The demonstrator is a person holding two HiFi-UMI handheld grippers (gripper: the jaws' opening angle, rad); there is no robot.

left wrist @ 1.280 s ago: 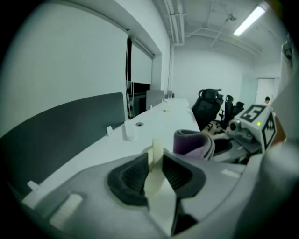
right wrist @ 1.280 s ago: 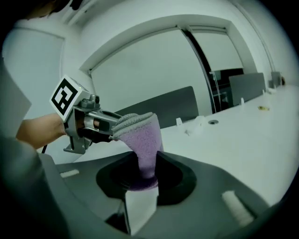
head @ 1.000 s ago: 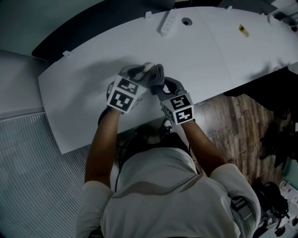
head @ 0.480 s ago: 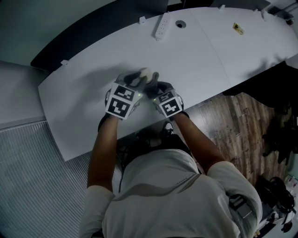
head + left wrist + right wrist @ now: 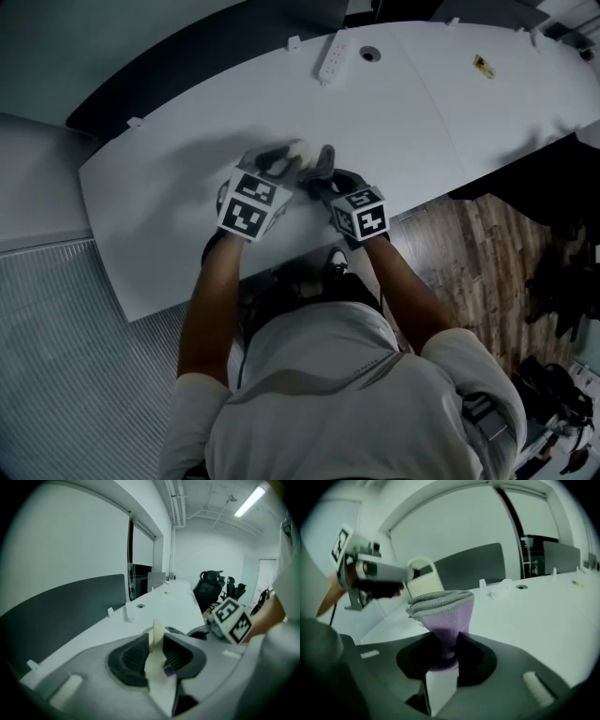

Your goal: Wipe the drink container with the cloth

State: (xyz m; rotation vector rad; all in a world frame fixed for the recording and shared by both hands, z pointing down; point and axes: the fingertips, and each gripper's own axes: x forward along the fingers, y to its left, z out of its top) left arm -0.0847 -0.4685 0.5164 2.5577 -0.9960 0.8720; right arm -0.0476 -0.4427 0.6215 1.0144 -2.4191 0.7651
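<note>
**Ana:** Head view first: where is the drink container [image 5: 298,150]?

**Ben:** Over the white desk [image 5: 169,216], near its front edge, at the tip of the left gripper [image 5: 279,165]. It is pale cream. The left gripper view shows the jaws closed on a thin cream part of it, though I cannot tell whether that part is the rim or the handle.

**Ana:** And the right gripper [image 5: 322,180]?

**Ben:** Its jaws are clamped on the cloth [image 5: 443,613], which is folded, purple below and grey along the top edge. The cloth fans upward out of the pads.

**Ana:** Is the cloth on the container?

**Ben:** It is just beside it, on the container's right in the head view. I cannot tell whether they touch.

**Ana:** Anything else on the desk?

**Ben:** A power strip [image 5: 330,58] and a round cable hole [image 5: 371,54] lie near the far edge, well apart from both grippers
</note>
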